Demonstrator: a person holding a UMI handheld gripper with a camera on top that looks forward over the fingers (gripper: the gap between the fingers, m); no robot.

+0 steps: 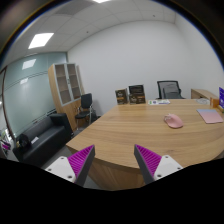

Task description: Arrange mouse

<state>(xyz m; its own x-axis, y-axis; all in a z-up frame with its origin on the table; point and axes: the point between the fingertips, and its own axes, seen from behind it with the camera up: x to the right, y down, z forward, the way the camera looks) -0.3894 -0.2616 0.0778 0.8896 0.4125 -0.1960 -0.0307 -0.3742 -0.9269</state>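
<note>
Spanning mid-frame: wooden conference table (130, 135). Lower centre: gripper (115, 160), fingers spread wide, holding nothing. Right of centre, well beyond the fingers: pink mouse (174, 121) lying on the tabletop, untouched. Judged: task not yet begun; approach, grasp and placing remain.

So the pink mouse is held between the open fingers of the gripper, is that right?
No. The gripper view shows the pink mouse lying on the wooden table, well beyond the fingers. The gripper is open, with nothing between its fingers.

The table (130, 130) looks like smooth light wood, the pink mouse (174, 121) like glossy plastic.
</note>
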